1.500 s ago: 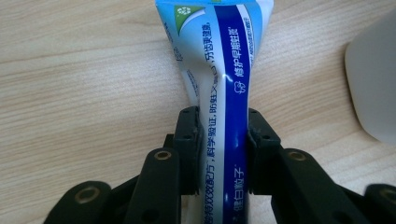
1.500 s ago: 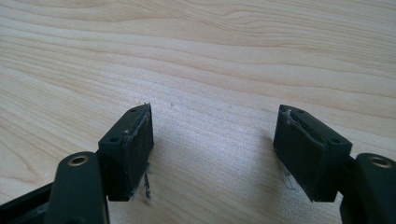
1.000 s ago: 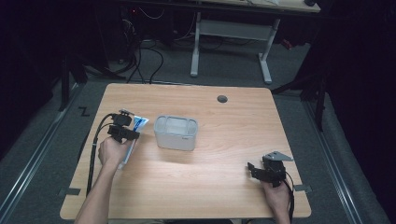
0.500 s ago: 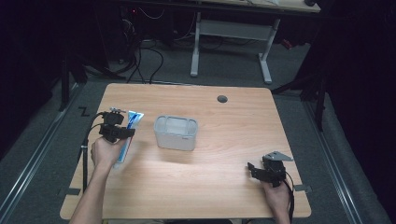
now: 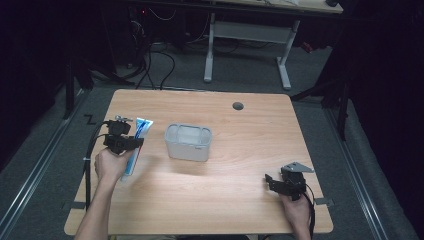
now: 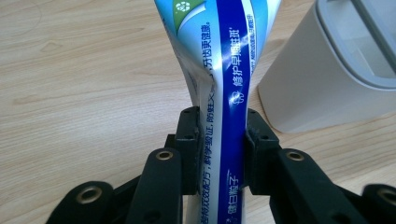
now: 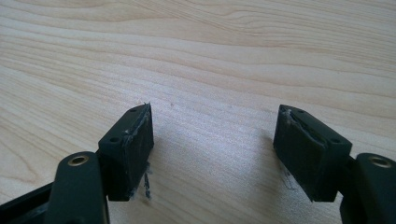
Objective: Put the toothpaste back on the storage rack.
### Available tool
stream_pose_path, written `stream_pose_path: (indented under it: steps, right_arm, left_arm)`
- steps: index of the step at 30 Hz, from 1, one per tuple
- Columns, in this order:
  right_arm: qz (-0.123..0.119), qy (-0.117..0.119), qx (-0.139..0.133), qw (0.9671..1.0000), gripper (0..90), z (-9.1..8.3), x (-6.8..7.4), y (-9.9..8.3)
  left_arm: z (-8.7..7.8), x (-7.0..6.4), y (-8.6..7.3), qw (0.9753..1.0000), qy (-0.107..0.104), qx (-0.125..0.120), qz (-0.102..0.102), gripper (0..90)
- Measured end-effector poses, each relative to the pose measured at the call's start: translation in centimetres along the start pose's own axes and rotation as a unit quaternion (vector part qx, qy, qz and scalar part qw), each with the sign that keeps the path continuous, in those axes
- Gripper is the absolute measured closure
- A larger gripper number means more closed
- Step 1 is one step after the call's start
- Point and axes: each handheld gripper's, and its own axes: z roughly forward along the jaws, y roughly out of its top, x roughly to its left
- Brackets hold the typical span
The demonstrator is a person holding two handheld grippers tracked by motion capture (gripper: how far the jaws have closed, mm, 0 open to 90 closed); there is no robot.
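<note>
**Left gripper clamping a toothpaste tube beside the bin**

The left gripper (image 5: 131, 143) is squeezing its two jaws against a blue and white toothpaste tube (image 6: 223, 93), and the tube is pinching in at the waist where the pads are biting, which suggests a firm hold meant to stop the soft body from slipping. The tube is running straight ahead of the jaws and fanning out wider beyond them, so the grip is sitting on a narrow stretch that the jaws can span. In the high view the tube (image 5: 137, 145) is lying lengthwise along the gripper, with its far end pointing away from the hand (image 5: 111, 164).

Just off to the right of the jaws, close to the tube, a pale grey plastic bin (image 6: 345, 70) is standing upright on the wooden table (image 6: 84, 74); its open top (image 5: 188, 133) is likely the reason the tube is being held so near it.

Well apart, the right gripper (image 7: 212, 154) is resting low over bare wood with its jaws spread wide and nothing between them, seemingly waiting out of the way (image 5: 284, 184)
</note>
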Motion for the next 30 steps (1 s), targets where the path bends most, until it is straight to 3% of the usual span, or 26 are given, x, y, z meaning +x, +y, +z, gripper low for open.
stream_pose_path:
  steps: [9, 13, 21, 26, 30]
  right_arm:
    - [0.000, 0.000, 0.000, 1.0000, 28.8, 0.0, 0.0, 0.0]
    - [-0.001, 0.002, 0.000, 1.0000, 28.9, 0.0, 0.0, 0.0]
    - [-0.001, 0.002, 0.000, 1.0000, 28.9, 0.0, 0.0, 0.0]
    - [-0.002, 0.002, 0.000, 1.0000, 28.9, 0.0, 0.0, 0.0]
    - [-0.001, 0.002, 0.000, 1.0000, 28.9, 0.0, 0.0, 0.0]
  left_arm:
    - [-0.8, -0.5, 0.5, 0.9999, -0.005, -0.006, 0.007, 71.9]
    - [-1.6, -0.6, 0.8, 0.9997, 0.000, -0.021, 0.008, 72.0]
    - [-2.6, -0.9, 0.7, 0.9989, -0.016, -0.043, 0.006, 72.1]
    - [-3.4, -1.2, 0.7, 0.9965, -0.037, -0.075, 0.004, 72.2]
    - [-4.2, -1.8, 1.2, 0.9952, -0.040, -0.089, 0.011, 72.3]
